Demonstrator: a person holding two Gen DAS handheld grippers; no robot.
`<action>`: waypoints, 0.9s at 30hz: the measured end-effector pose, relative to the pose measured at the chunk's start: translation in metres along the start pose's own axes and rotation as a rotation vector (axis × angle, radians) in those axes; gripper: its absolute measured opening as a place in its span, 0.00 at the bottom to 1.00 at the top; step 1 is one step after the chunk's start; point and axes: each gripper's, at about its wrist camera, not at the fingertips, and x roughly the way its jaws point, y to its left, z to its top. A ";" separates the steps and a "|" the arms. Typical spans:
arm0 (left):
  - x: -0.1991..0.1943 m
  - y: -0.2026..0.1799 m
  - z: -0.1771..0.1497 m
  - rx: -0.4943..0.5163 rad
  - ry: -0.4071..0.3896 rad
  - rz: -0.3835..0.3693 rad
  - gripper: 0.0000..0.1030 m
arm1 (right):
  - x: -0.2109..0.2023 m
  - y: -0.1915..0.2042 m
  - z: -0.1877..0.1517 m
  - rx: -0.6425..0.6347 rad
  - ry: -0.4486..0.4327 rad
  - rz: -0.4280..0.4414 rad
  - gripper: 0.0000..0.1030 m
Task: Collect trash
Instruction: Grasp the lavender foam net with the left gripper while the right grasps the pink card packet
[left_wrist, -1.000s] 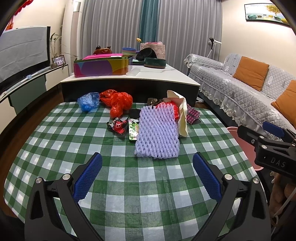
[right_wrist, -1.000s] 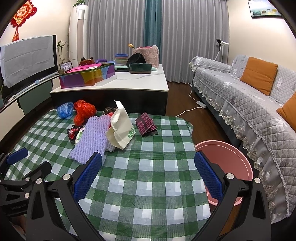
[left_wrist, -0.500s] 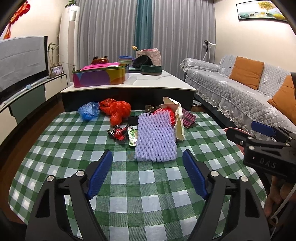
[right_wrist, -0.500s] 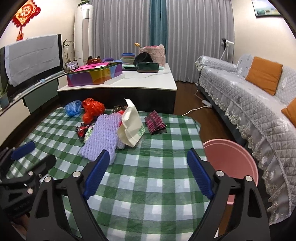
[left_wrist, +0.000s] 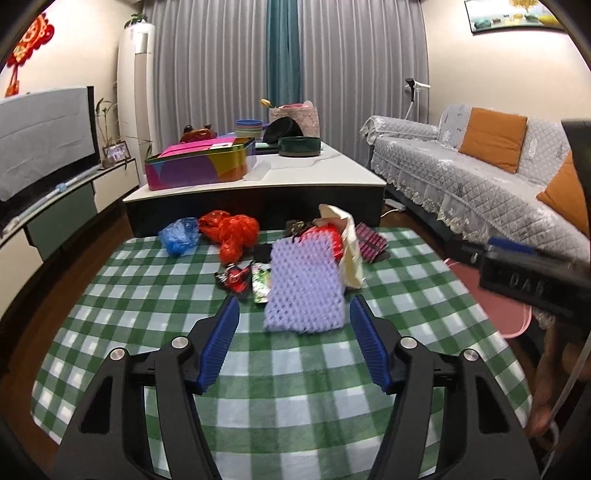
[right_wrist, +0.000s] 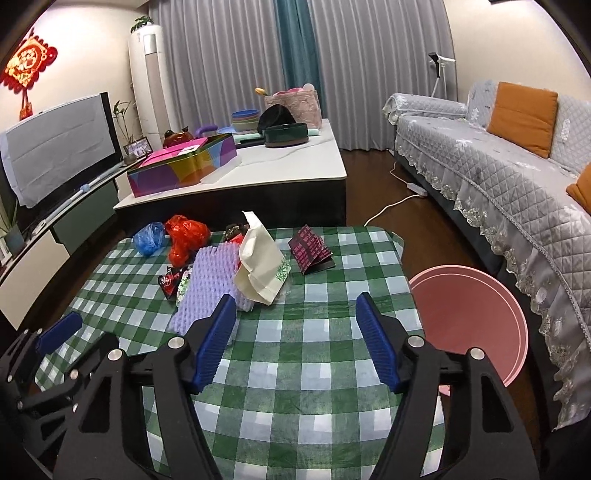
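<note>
Both tongs hang over the near edge of the checked worktop (left_wrist: 295, 376), nothing in them. The left tongs (left_wrist: 293, 345) are spread wide, blue pads (left_wrist: 218, 345) apart, pointing at the purple foam net (left_wrist: 304, 284) straight ahead at 12 o'clock. The right tongs (right_wrist: 297, 341) gape too, empty; the foam net (right_wrist: 210, 284) sits at about 10 o'clock from them.

The trash is bunched mid-worktop: snack wrappers (left_wrist: 243, 277) just left of the net, a cream paper bag (right_wrist: 260, 266) leaning on its right side, a dark red folded packet (right_wrist: 312, 249) beyond that. Further back, a red plastic bag (left_wrist: 232, 232) and a blue plastic bag (left_wrist: 179, 236) lie side by side.

A pink bin (right_wrist: 467, 321) sits on the floor at 3 o'clock, off the worktop's right edge.
</note>
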 end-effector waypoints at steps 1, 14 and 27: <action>0.001 -0.001 0.001 -0.011 0.002 -0.006 0.59 | 0.001 0.000 -0.001 -0.007 0.004 0.000 0.65; 0.048 -0.011 -0.010 -0.024 0.055 -0.016 0.59 | 0.027 -0.043 -0.010 0.049 0.068 -0.027 0.55; 0.107 0.016 -0.014 -0.157 0.153 -0.013 0.45 | 0.083 -0.054 0.005 0.135 0.092 0.046 0.39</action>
